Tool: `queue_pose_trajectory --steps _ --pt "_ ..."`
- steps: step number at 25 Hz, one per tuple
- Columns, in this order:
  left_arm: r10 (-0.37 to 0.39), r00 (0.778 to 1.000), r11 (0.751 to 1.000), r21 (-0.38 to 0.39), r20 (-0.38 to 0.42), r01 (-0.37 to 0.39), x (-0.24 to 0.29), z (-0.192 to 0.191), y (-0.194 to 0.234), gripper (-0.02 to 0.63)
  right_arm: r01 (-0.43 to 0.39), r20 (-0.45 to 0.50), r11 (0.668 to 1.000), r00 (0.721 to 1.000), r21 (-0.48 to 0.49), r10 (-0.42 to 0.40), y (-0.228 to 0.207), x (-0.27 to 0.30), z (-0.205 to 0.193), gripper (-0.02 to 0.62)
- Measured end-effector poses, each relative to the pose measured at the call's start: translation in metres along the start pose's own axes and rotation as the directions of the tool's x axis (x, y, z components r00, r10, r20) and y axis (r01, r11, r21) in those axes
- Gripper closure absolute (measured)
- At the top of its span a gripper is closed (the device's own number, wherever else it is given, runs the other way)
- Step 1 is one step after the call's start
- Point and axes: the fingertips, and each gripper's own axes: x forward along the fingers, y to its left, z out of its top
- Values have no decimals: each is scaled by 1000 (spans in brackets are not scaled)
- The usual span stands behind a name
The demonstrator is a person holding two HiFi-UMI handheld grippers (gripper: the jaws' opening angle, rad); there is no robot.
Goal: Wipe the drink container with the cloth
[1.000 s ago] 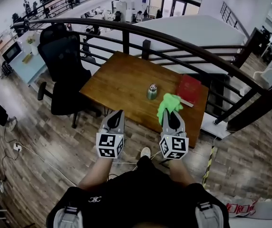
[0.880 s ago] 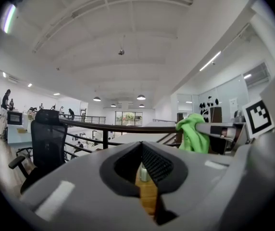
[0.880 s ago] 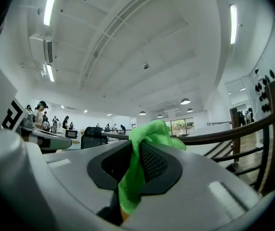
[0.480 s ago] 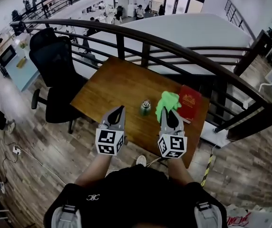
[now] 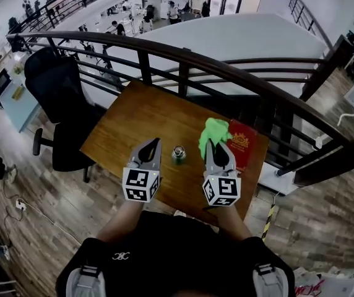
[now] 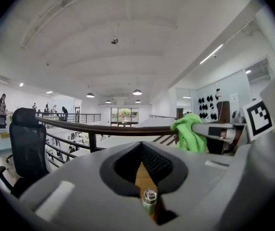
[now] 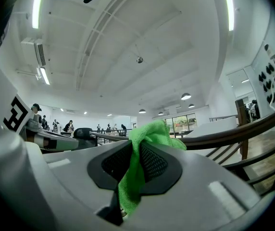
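Jaws closed and empty on the left gripper (image 5: 153, 145); the right gripper (image 5: 211, 145) pinches a green microfibre cloth (image 5: 214, 130). Wiping unsteadied could topple the small green metal drink container (image 5: 179, 153) between them.

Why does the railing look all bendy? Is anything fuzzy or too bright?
Head view: the wide lens bows the railing; the table looks sharp. Left gripper view: black rounded corners; the bottle is small but clear. Right gripper view: ceiling lights glare; the green cloth is crisp.
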Motion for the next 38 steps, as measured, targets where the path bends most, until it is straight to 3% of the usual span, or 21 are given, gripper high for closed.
queue_pose_trajectory --steps 10,20,27,38 --pt "-118 993 993 -1 -9 118 44 -1 8 554 89 -16 996 996 4 -89 -9 27 -15 551" --pt "-287 957 955 63 -45 289 78 0 49 554 257 -18 966 966 14 -257 3 60 -28 551" --pt "-395 917 917 35 -51 397 96 -3 60 554 357 -50 934 932 -35 -358 7 59 -29 551" --pt "-580 809 812 12 -96 584 113 -30 20 552 505 -93 860 855 -73 -510 -3 24 -39 549"
